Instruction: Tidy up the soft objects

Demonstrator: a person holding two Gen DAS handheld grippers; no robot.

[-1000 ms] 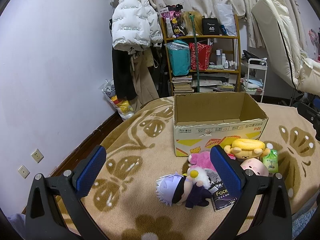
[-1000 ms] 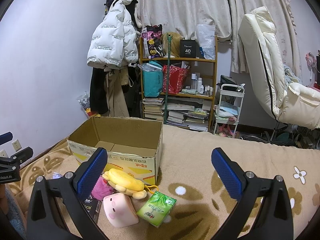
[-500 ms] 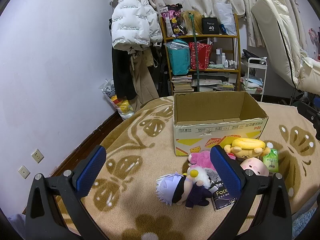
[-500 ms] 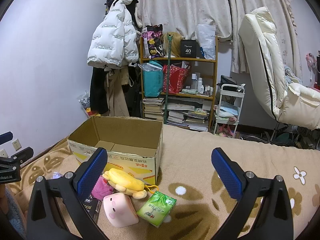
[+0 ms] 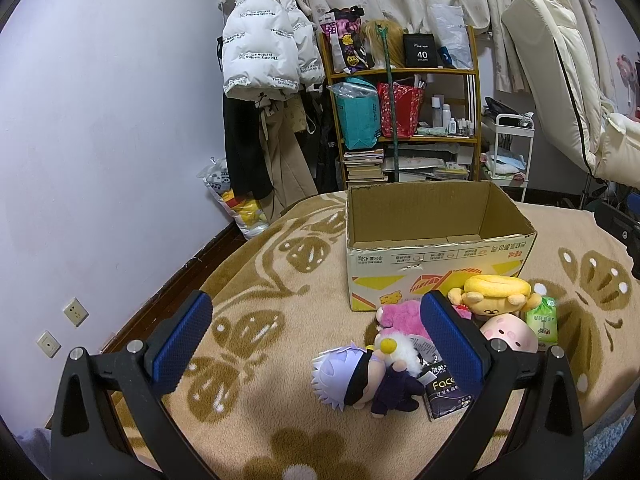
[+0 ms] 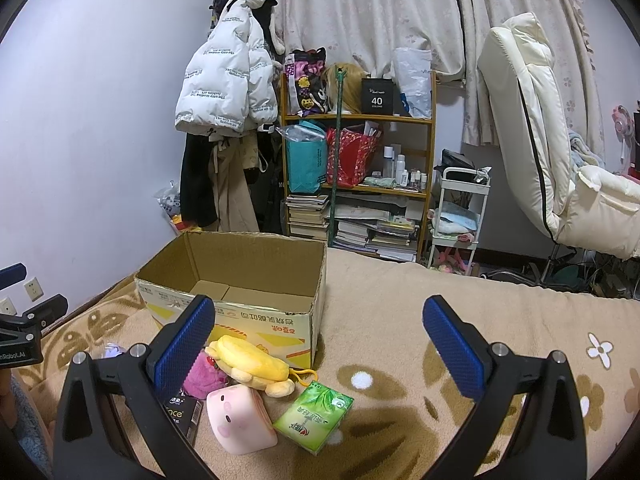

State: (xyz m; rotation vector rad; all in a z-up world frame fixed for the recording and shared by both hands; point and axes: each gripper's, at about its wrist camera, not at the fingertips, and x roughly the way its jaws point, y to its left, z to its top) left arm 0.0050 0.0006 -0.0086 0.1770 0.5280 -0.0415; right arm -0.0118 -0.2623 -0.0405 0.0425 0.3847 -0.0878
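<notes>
Two hand-held grippers hover with their blue-padded jaws spread wide and nothing between them above a heap of soft toys on a tan blanket (image 5: 256, 304) patterned with brown butterflies. In the left wrist view, the left gripper (image 5: 316, 344) frames a white-haired doll (image 5: 360, 380) in dark clothes lying at about 5 o'clock from the gap's middle, close inside the right finger; a black tissue pack (image 5: 444, 394) marked "Face" lies partly hidden behind that finger (image 5: 452, 340). Beyond it, at 2 o'clock, a pink plush (image 5: 400, 314) is half covered, with a yellow plush (image 5: 494, 294), a pink pig cushion (image 5: 508, 332) and a green tissue pack (image 5: 542, 320) to its right. In the right wrist view, the right gripper (image 6: 318, 348) shows the same pile at 8 o'clock: the pig cushion (image 6: 240, 416) and green tissue pack (image 6: 314, 416) near the left finger (image 6: 184, 344), which cuts off the pink plush (image 6: 204, 378) and the black tissue pack (image 6: 182, 414); the yellow plush (image 6: 250, 364) rests against the carton. Farther back stands the open cardboard box (image 5: 432, 256), only flaps visible inside. Behind it, at 12 o'clock, a cluttered wooden shelf (image 5: 404, 120) and a white puffer jacket (image 5: 260, 52) fill the wall; small items there are hard to make out.
</notes>
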